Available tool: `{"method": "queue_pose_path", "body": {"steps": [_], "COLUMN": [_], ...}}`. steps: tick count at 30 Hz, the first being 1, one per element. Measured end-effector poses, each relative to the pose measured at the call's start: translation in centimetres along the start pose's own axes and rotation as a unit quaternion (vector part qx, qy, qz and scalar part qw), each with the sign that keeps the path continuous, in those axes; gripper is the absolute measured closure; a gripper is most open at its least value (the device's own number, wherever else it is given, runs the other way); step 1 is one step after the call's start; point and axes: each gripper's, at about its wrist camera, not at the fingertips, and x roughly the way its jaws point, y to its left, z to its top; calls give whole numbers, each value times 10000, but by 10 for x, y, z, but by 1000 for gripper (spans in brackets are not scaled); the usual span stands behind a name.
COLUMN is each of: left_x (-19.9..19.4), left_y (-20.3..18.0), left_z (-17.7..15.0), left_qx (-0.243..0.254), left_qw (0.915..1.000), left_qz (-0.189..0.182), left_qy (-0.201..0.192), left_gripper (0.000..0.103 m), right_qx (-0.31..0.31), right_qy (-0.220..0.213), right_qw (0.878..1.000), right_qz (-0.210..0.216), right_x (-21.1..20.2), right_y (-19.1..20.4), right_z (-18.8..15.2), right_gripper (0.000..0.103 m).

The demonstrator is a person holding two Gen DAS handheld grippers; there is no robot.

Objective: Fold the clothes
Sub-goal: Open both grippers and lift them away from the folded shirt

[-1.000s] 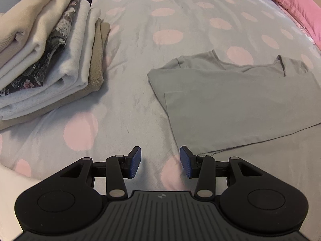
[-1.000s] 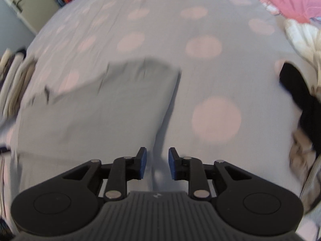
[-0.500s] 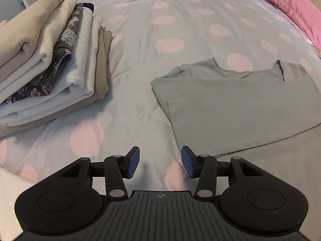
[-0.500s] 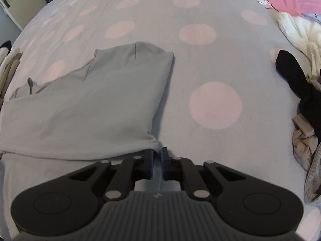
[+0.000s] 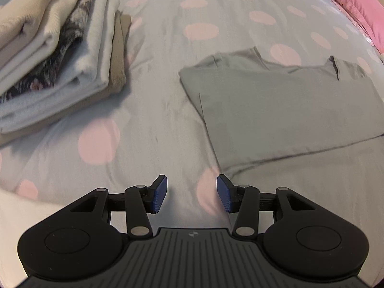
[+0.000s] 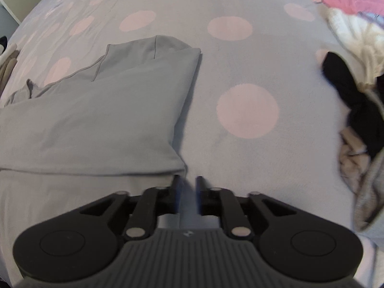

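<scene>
Lying ahead of right gripper (image 6: 186, 187) (opening), grey shirt (image 6: 100, 117)

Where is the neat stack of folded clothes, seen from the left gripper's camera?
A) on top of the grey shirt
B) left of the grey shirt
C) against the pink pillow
B: the stack of folded clothes lies on the spotted bedspread, left of and apart from the grey shirt.

Soft dim light, blurred fisheye edges
</scene>
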Motion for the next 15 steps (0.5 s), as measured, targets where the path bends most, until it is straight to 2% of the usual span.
{"method": "queue_pose_path", "body": {"steps": [4,6,7,11,13,15], "left_x": [-7,-13,-17,-32,-38,-43], "left_y": [-2,-7,-10,-29,-39,-47], "left_z": [-11,-17,-21,-42,-54,-69], "left_qx": [0,-15,-85,-186,-257,-372], "left_qw": [10000,9999,9998,9985,9972,9954], "left_qz": [1,61,66,-168,-268,-485], "left_qy": [8,-84,-147,-478,-650,-733], "left_gripper": [59,59,59,56,51,51], "right_qx": [-107,-202,-236,-289,-452,-678], "right_qy": [-82,-133,-172,-450,-706,-952], "right_qw": [9997,9993,9990,9976,9957,9927], "right_qz": [225,302,340,440,394,297], "right_x": [-20,-28,-31,-46,-55,-62], "right_y": [5,10,13,25,36,47], "right_z": [-12,-18,-20,-34,-46,-59], "right_gripper": [59,48,48,48,41,32]}}
